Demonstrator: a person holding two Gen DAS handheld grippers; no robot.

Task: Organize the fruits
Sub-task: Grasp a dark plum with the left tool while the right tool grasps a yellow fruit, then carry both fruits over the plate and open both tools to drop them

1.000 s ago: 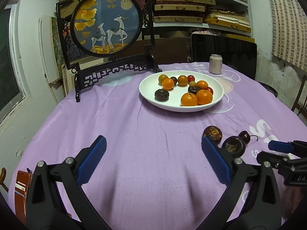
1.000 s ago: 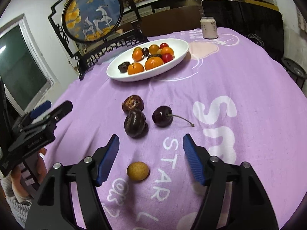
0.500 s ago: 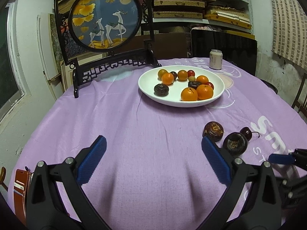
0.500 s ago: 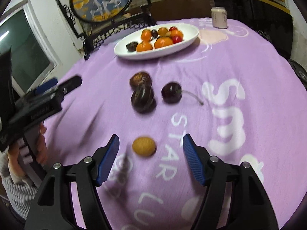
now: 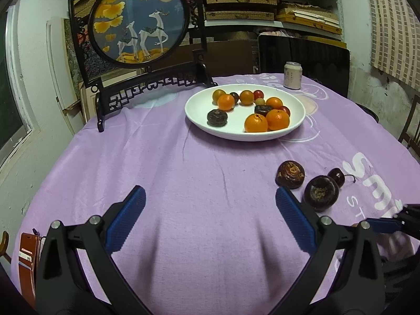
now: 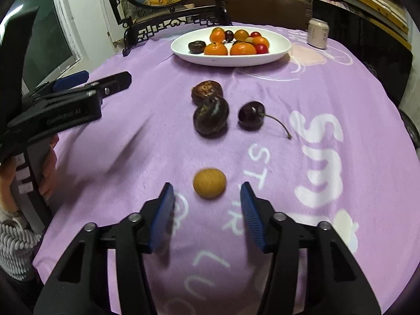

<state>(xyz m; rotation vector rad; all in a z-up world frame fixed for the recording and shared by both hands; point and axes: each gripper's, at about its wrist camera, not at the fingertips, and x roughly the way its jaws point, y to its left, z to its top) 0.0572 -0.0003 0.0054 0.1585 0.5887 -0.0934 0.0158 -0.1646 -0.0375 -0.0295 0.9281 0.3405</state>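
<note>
Closing in over the past second, the right gripper [image 6: 207,200] now frames a small yellow fruit [image 6: 209,186] at lower centre of its view, blue fingers spread wide just short of either side, gripping nothing. Above it on the purple cloth [image 6: 328,84] lie two dark wrinkled fruits [image 6: 210,115], touching, and a stemmed cherry [image 6: 251,115] just to their right. At upper centre, a white plate [image 6: 278,50] holds oranges and smaller fruit. The left gripper [image 5: 210,218] hangs wide open and empty over bare cloth at the bottom of its own view.
</note>
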